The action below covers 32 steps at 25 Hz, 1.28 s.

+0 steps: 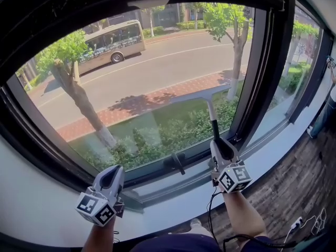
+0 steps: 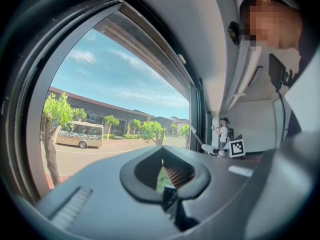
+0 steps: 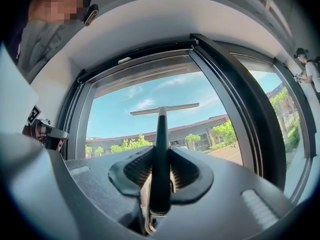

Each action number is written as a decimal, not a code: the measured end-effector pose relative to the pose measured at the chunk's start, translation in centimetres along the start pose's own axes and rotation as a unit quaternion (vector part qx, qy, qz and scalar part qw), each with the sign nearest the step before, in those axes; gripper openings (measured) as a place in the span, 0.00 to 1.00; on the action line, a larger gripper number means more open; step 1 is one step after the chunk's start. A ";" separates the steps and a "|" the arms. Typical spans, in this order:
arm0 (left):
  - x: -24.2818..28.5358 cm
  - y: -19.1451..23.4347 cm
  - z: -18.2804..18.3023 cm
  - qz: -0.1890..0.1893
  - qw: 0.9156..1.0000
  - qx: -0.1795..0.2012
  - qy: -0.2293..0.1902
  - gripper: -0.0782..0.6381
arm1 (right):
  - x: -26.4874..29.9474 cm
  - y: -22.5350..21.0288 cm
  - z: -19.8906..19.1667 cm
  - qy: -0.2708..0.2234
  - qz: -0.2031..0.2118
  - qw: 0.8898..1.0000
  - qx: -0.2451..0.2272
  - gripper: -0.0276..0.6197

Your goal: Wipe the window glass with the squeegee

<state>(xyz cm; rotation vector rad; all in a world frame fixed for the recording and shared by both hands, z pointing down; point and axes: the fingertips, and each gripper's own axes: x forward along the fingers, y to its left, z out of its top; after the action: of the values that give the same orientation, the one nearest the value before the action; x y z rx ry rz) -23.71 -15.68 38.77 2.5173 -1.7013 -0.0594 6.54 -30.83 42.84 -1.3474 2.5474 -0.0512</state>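
Observation:
The squeegee (image 1: 214, 124) has a dark handle and a thin pale blade, and its blade is up against the window glass (image 1: 157, 72). My right gripper (image 1: 218, 142) is shut on the handle, low at the pane's right side. In the right gripper view the squeegee (image 3: 161, 134) stands upright between the jaws of the right gripper (image 3: 161, 173), its blade crossing the sky. My left gripper (image 1: 112, 173) is down at the lower frame, left of centre, shut with nothing in it. In its own view the left gripper (image 2: 165, 173) shows pads nearly touching.
A dark window handle (image 1: 176, 163) sticks out of the lower frame between the grippers. The white sill (image 1: 42, 214) runs below. A dark mullion (image 1: 260, 67) bounds the pane on the right. Another person (image 1: 326, 112) stands far right. Cables (image 1: 307, 224) lie on the wooden floor.

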 end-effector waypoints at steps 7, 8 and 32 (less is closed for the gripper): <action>0.6 -0.4 -0.3 -0.005 1.000 0.002 0.008 0.12 | -0.8 -0.3 -2.4 0.024 -0.001 1.000 0.006 0.20; 0.7 -0.5 -0.3 -0.006 1.000 0.002 0.009 0.12 | -0.9 -0.4 -2.7 0.028 -0.002 1.000 0.006 0.20; 1.2 -2.2 -1.0 -0.008 0.999 0.006 0.044 0.12 | -4.8 -0.1 -13.1 0.141 0.003 0.989 0.047 0.20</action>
<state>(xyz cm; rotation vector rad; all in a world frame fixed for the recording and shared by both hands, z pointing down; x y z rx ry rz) -21.14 -15.93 39.57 2.5016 -1.6534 0.0589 6.02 -28.08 56.49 -1.3820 2.7365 -0.3829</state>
